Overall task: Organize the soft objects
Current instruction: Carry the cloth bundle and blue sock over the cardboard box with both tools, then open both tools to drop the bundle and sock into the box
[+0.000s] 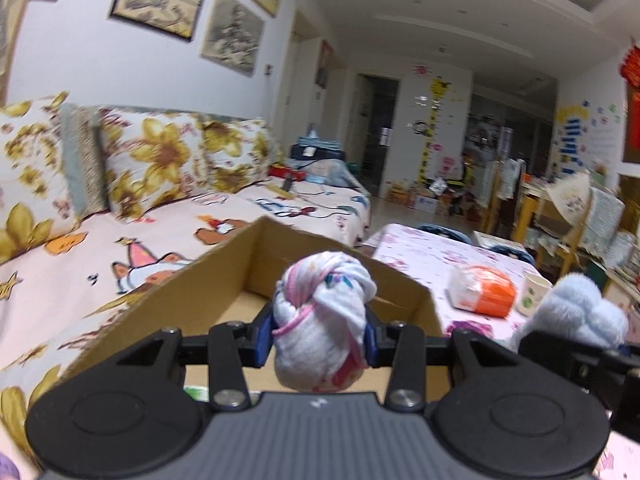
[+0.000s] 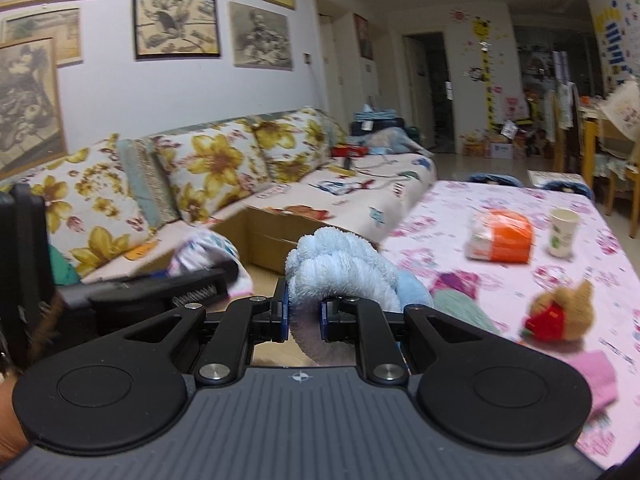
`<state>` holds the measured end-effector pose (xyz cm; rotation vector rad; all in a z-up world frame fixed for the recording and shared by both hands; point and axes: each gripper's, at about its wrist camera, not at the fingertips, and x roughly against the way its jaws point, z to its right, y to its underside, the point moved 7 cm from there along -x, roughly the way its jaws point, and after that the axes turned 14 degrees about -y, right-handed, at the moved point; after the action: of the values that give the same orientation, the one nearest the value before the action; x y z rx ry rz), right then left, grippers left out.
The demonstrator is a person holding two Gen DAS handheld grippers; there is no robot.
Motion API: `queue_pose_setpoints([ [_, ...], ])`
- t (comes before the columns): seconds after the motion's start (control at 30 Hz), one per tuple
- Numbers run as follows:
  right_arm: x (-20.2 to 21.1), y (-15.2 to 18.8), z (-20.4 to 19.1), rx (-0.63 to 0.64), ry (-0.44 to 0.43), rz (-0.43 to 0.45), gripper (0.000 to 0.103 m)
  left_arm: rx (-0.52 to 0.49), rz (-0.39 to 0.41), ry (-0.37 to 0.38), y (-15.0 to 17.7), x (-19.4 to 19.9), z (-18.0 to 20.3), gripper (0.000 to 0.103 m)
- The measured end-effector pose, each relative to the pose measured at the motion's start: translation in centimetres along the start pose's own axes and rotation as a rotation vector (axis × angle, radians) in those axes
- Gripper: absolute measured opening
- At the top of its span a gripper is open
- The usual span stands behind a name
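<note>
At twelve o'clock beyond the left gripper, fingers clamped on the rolled sock, the cardboard box gapes; the right gripper pinches the blue plush farther off.

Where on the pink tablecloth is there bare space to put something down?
Bare cloth lies on the table between the orange tissue pack and the blue chair backs at the far edge. Nearer, it is crowded: a brown plush toy, pink cloth and green cloth.

table – packet, cup
</note>
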<state>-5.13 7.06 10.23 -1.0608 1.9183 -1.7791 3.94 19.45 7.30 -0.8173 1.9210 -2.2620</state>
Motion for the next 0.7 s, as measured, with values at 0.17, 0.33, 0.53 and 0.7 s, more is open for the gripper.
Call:
queue_pose_setpoints([
  [0.17,-2.4,-0.8,-1.2,0.001,-0.073,-0.027,0.017,0.067,-0.034,-0.056,-0.1,-1.2,-2.3,0.042],
  [0.33,-4.9,-0.3,-1.2,-0.014,-0.109,-0.088,0.018,0.108,-0.049,-0.085,-0.1,-1.5,-3.4,0.042],
  [0.53,-6.2,0.9,-0.4,-0.03,-0.128,-0.152,0.037,0.11,-0.058,-0.1,-0.1,-1.7,-3.5,0.043],
  [0.7,-5.2,1.2,0.0,-0.054,-0.092,-0.148,0.08,0.124,-0.062,-0.096,-0.1,-1.8,-3.8,0.063],
])
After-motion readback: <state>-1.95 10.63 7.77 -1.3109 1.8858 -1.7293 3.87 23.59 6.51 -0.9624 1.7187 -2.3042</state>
